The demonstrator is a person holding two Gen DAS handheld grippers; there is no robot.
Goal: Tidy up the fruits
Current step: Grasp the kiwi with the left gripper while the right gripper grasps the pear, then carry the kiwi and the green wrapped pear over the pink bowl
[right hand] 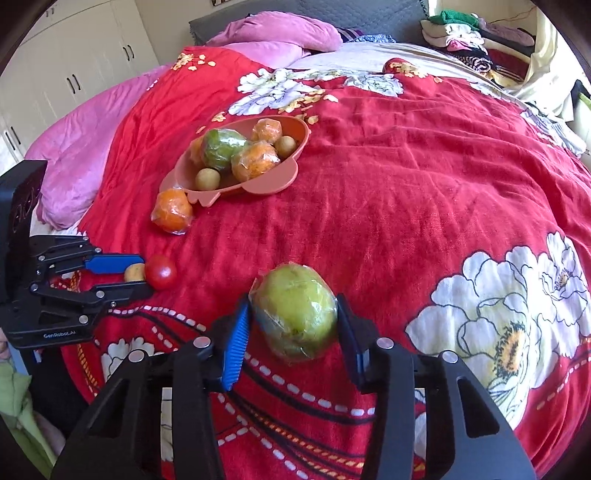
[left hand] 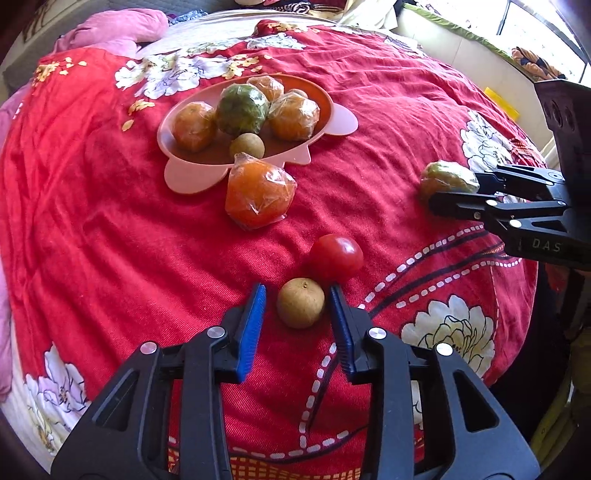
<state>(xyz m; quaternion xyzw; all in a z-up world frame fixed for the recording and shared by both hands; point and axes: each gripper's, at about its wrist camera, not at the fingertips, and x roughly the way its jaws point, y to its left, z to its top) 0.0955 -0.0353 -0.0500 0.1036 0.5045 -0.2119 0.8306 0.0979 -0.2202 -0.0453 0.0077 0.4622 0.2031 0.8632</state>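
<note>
A small brown round fruit (left hand: 301, 302) lies on the red flowered blanket (left hand: 110, 221) between the fingers of my left gripper (left hand: 297, 291). The right pad is at its side and a gap shows at the left blue pad, so this gripper is open. A red tomato (left hand: 338, 254) sits just beyond it. My right gripper (right hand: 293, 314) has both pads against a plastic-wrapped green fruit (right hand: 295, 314) that rests on the blanket. A wrapped orange (left hand: 258, 195) lies by the pink plate (left hand: 192, 181), which holds several wrapped fruits and small brown ones.
Pink pillows (right hand: 273, 33) and a grey headboard lie at the far end of the bed. Piled clothes (right hand: 476, 33) are at the far right, white cupboards (right hand: 74, 62) at the left. The right gripper (left hand: 454, 190) shows at the left view's right edge.
</note>
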